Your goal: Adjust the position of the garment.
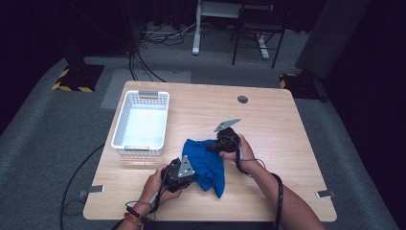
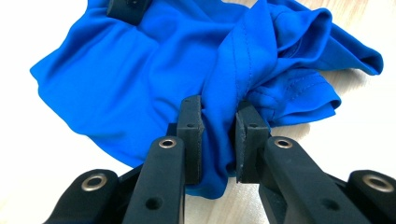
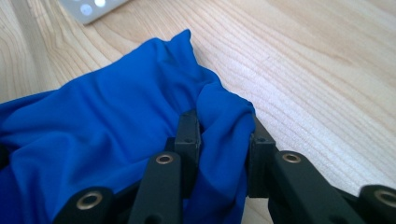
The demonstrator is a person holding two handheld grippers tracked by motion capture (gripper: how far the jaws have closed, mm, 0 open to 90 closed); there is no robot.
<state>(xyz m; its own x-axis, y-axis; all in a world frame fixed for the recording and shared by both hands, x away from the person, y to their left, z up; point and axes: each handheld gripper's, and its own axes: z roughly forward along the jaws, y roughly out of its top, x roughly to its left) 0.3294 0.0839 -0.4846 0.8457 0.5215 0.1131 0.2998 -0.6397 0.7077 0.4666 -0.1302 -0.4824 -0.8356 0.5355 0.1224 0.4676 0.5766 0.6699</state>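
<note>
The wooden surface (image 1: pixel 268 120) carries a white basket (image 1: pixel 141 122) near its far left corner and a crumpled blue garment (image 1: pixel 207 165) toward the near edge's middle. The left gripper (image 2: pixel 219 140) and right gripper (image 3: pixel 223 144) each have jaws pinching a fabric fold. Probably best to lift both evenly, keeping cloth taut.

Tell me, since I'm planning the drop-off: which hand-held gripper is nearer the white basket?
Left. The left hand-held gripper sits just below the white basket; the right hand-held gripper is further off, across the blue cloth.
</note>
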